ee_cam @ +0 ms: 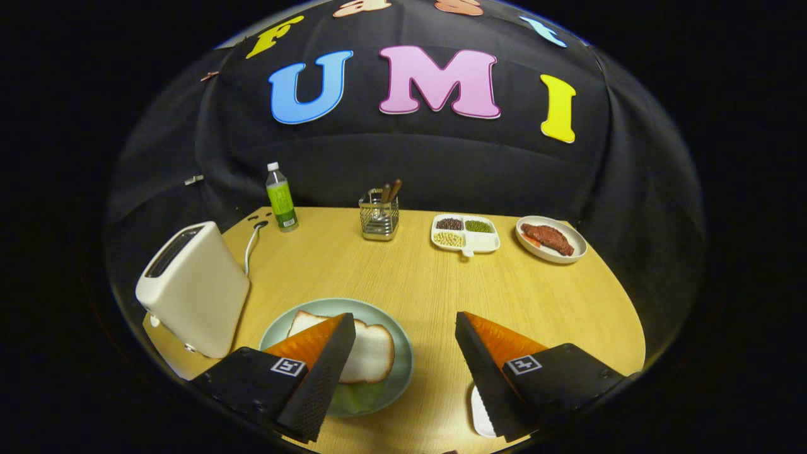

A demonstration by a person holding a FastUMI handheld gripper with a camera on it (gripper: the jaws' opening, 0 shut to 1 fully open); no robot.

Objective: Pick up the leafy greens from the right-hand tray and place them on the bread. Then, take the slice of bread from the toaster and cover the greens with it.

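A pale green plate lies on the wooden table just ahead of my left finger. On it a bread slice rests over leafy greens, whose green edge shows at the near side. The corner of another slice sticks out behind it. A cream toaster stands to the left of the plate; its slot looks dark. My gripper is open, with nothing between its fingers. The left finger hangs over the plate's near left part and the right finger is over bare table.
A white tray edge peeks out under the right finger. At the back stand a green bottle, a metal utensil holder, a divided dish of beans and a plate with meat.
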